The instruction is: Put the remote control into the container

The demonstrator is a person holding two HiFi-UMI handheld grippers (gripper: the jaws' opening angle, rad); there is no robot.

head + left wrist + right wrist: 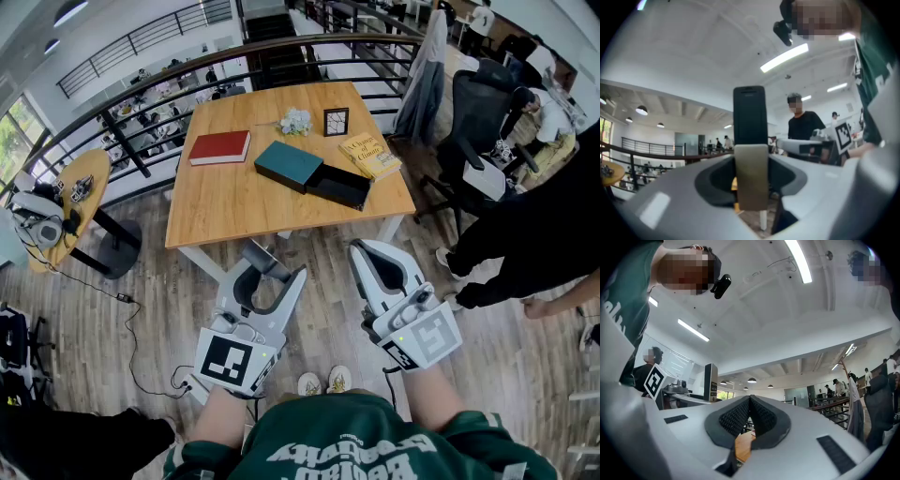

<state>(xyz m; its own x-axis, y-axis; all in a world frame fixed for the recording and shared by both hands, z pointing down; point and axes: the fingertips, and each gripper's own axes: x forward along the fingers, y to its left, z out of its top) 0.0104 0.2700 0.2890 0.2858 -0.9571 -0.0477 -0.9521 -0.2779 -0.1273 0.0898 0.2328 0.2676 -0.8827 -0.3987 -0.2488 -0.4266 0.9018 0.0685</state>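
Nearest to the camera are the person's green sweatshirt [375, 441] and the two marker cubes [228, 361], and just beyond them both tongs are held low, short of the near edge of the table [234, 211]. The left tongs [274, 267] clamp the remote control [749, 117], which stands upright between the pads with its dark upper part free above them. I judge that it is gripped by the lower end so that it can go down lengthwise into the container [342, 197], the black open box on the right half of the table, just beside a teal box [289, 165]. The right tongs [750, 404] are pressed together with nothing between them; I judge that one hand is enough for this task. The remote control is off the table and well apart from the container, so the placing is not yet begun. In the head view the remote is only a small grey stub and its buttons cannot be read. The inside of the container is very dark, so perhaps it is empty, but I cannot confirm this.
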